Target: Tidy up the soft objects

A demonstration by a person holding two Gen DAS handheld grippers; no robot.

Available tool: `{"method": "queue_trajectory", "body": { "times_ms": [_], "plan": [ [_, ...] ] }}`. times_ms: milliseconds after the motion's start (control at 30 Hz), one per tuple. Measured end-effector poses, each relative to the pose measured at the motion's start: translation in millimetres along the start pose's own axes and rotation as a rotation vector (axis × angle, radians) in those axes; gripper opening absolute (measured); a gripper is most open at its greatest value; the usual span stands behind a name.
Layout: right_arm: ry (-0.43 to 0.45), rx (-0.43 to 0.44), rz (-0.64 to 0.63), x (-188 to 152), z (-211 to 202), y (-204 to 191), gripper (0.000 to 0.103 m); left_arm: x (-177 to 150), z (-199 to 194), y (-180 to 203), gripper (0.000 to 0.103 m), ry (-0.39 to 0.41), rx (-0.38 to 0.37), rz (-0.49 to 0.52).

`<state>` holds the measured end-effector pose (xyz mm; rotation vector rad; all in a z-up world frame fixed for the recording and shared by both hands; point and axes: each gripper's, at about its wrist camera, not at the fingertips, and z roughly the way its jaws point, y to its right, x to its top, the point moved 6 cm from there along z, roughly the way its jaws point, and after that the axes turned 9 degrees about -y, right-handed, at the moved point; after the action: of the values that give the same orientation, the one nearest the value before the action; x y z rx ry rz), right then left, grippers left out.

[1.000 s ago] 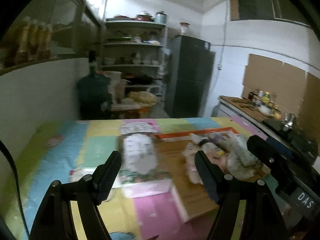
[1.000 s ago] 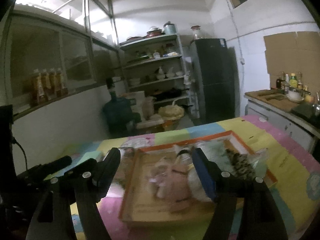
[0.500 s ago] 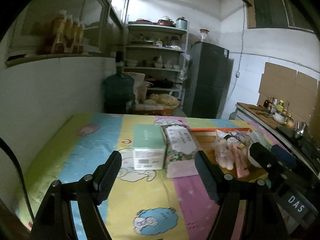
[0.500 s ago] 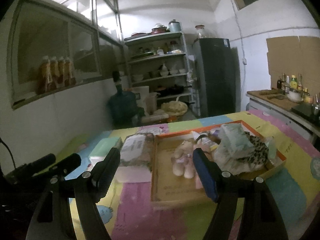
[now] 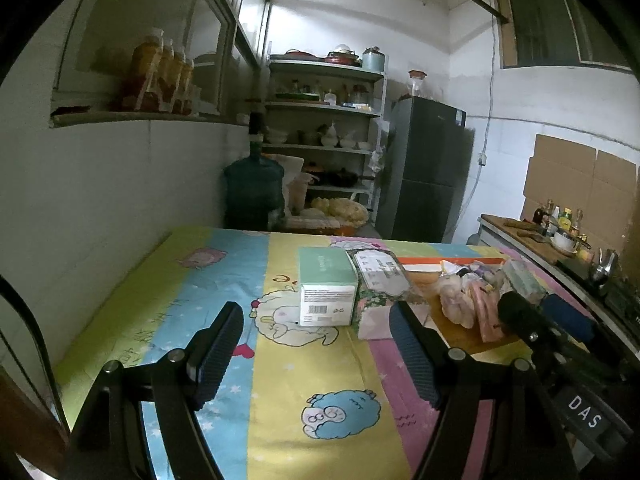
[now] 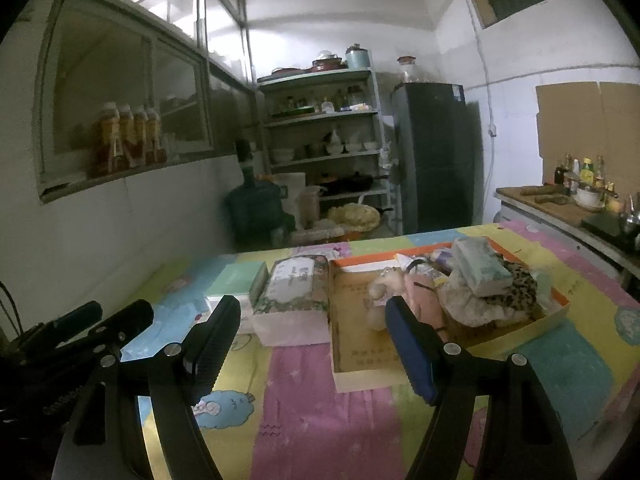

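Left gripper: we see it spread wide with nothing between its 2 fingers, hovering above the cartoon-print tablecloth.
Right gripper: we see it released too, gripping nothing, above the same cloth; in the left wrist view its dark body shows at 4 o'clock.
Soft objects: in the right wrist view a pale plush toy and a pink one lie in the orange-rimmed cardboard tray, at 1 o'clock from the gripper.
Pile: a leopard-print cloth and a wrapped tissue pack sit heaped at the tray's 3 o'clock side, the pack on top.
Floral tissue pack: we find it on the cloth at 12 o'clock, touching the tray's 9 o'clock edge.
Mint-green box: it stands just beside the floral pack, at its 9 o'clock.
Background: a shelf rack and a dark fridge stand at 12 o'clock beyond the table.
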<state>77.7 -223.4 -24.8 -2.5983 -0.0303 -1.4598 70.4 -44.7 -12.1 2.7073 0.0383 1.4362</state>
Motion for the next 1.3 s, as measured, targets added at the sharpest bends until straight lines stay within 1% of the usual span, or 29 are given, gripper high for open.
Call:
{"method": "queue_trajectory", "body": {
  "times_ms": [133, 333, 600, 1300],
  "plan": [
    [0.003, -0.006, 0.0, -4.7, -4.7, -0.2, 0.076, -3.9, -6.4, -2.7, 0.075, 0.005, 0.015, 0.013],
    [-0.002, -0.012, 0.001, -10.1, -11.5, -5.5, 0.076, -7.0, -9.7, -7.3, 0.075, -0.001, 0.016, 0.011],
    [0.008, -0.01, -0.008, -10.9, -16.6, -8.6, 0.076, -7.4, -13.8, -12.3, 0.075, 0.006, 0.017, 0.007],
    [0.009, -0.01, -0.009, -11.1, -17.4, -10.0, 0.076, -8.9, -15.9, -10.8, 0.075, 0.006, 0.013, 0.009]
  ]
}}
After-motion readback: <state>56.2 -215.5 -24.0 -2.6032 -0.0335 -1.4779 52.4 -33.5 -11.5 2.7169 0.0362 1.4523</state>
